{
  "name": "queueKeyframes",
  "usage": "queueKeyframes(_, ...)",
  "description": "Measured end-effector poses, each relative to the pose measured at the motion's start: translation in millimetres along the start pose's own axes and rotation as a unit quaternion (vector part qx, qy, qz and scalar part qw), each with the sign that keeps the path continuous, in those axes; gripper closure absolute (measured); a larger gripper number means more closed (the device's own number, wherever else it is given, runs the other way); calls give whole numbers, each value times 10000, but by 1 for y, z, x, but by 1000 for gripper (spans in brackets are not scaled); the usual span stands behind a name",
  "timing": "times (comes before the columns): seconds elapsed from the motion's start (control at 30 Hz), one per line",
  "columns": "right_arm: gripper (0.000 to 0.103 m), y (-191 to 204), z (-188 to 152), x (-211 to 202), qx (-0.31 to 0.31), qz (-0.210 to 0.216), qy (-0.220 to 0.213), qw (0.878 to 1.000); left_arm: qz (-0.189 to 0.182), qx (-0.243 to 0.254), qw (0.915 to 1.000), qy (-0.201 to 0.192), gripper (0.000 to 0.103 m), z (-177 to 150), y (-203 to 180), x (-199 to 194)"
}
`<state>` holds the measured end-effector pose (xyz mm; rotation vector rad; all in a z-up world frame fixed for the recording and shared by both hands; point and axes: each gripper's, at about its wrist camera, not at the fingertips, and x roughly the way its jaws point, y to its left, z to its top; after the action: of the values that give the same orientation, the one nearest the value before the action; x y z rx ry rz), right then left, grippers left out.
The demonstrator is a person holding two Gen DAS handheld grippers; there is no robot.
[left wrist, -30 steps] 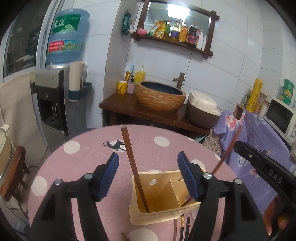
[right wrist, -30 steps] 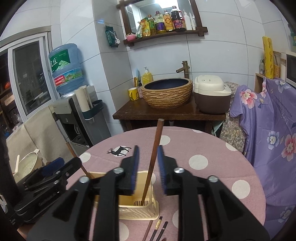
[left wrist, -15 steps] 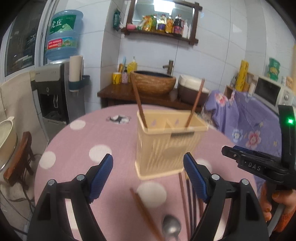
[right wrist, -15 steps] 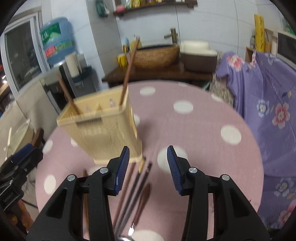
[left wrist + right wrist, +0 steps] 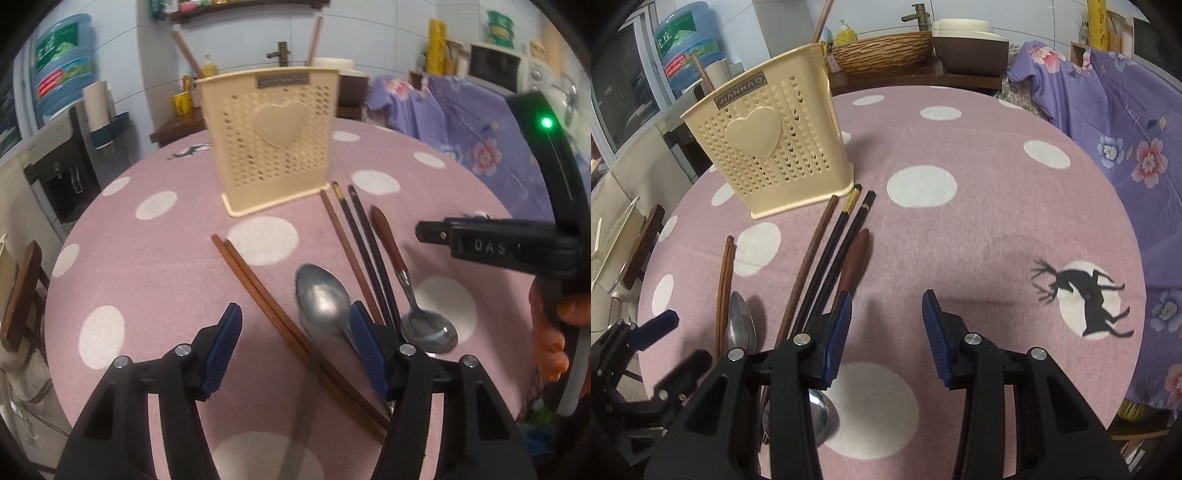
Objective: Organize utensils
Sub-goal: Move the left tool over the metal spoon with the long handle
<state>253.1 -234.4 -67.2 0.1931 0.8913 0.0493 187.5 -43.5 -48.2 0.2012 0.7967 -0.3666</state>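
Left wrist view shows the left gripper (image 5: 295,328) over the brown chopstick pair (image 5: 255,280) and a spoon (image 5: 321,299), jaws closing with nothing pinched yet. The right gripper (image 5: 884,332) hangs parted and empty beside the dark chopsticks (image 5: 831,254). Utensils lie crowded on the table (image 5: 960,229) before the holder (image 5: 271,140), so I'd worry a closing jaw catches the spoon too, or grabs only one stick.

Left gripper (image 5: 295,350) closing, empty
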Motion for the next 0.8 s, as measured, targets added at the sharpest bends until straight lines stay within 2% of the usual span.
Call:
queueKeyframes(0.07,63,-1,-4,2,16,16,38,10000,-59,83,9999,67,45,-3,-3,2)
queueKeyframes(0.2,62,-3,-8,3,76,67,88,9999,-38,157,9995,260,56,-9,-3,9)
queueKeyframes(0.37,62,-3,-11,4,83,99,128,9998,-91,180,9989,430,59,-21,-4,7)
queueKeyframes(0.53,62,-1,-12,5,79,125,157,9998,-76,96,9986,523,69,-27,0,3)
queueKeyframes(0.7,62,0,-13,7,79,124,182,9997,-122,66,9984,548,73,-30,0,0)
queueKeyframes(0.8,62,1,-14,7,83,137,202,9997,-253,-69,9978,610,83,-31,2,0)
